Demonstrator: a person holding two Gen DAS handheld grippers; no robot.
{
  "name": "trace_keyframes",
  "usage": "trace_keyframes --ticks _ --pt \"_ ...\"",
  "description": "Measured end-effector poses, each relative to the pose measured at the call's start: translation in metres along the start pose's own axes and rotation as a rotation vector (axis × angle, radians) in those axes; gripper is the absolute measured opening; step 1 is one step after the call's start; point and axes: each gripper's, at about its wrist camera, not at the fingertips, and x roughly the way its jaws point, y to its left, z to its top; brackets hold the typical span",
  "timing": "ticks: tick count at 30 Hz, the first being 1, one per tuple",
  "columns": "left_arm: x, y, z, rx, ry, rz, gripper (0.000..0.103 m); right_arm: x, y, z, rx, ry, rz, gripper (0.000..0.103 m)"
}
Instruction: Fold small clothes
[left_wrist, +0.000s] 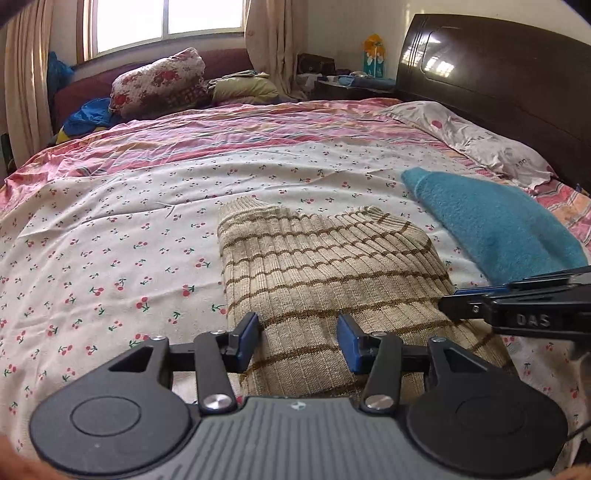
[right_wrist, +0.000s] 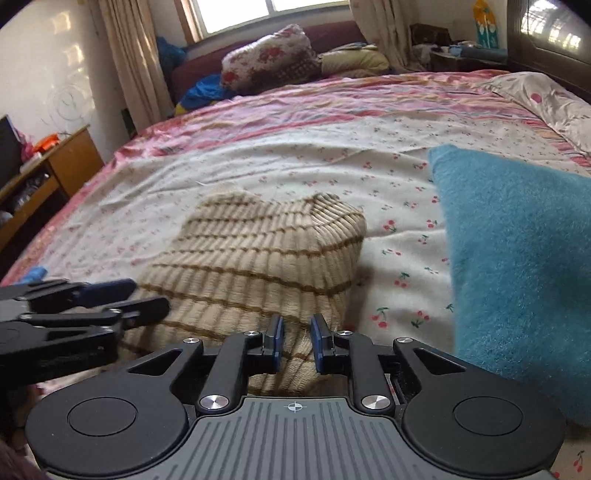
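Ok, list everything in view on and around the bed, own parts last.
striped knit garment: one, beige with brown stripes, folded, mid-bed under both grippers
teal towel: one, teal, right of the garment
bedsheet: one, white cherry print with pink stripes, covering bed
pillow: one, pale with pink spots, by headboard
headboard: one, dark brown, right
floral bundle: one, red-white, under window
wooden cabinet: one, orange-brown, left of bed
left gripper: black, blue pads, open over the garment
right gripper: black, narrow gap, garment between its pads

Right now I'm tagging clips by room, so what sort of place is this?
Most likely a home bedroom: a wide bed with a cherry-print sheet, a dark wooden headboard and a curtained window.
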Motion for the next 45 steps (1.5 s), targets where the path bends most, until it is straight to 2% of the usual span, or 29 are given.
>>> trace_keyframes --ticks 4,6,13,23,29,33,40,45 --pt "0.002 -0.003 0.001 0.017 0.009 0.007 0.053 0.009 -0.010 -0.005 0.039 0.032 -0.015 0.011" --pt "0.002 -0.004 0.000 0.018 0.010 0.014 0.053 0.007 -0.007 -0.007 0.017 0.028 -0.028 0.011" --pt "-0.007 -0.003 0.002 0.008 0.029 0.029 0.053 0.007 0.000 -0.007 -0.001 0.032 -0.060 0.015" --pt "-0.021 0.002 -0.002 0.013 0.038 0.053 0.054 0.000 0.005 -0.003 0.008 0.040 -0.074 0.016" --pt "-0.022 0.006 -0.007 0.004 0.046 0.052 0.054 -0.001 0.005 -0.003 0.003 0.046 -0.083 0.020" --pt "-0.017 0.010 -0.010 -0.009 0.065 0.044 0.057 0.002 0.003 -0.004 0.005 0.054 -0.088 0.027" --pt "-0.013 0.010 -0.012 -0.009 0.072 0.043 0.059 0.006 0.001 -0.007 0.006 0.055 -0.084 0.028" --pt "-0.024 0.020 -0.011 -0.049 0.056 0.006 0.059 0.000 -0.004 -0.006 0.035 0.047 -0.073 0.031"
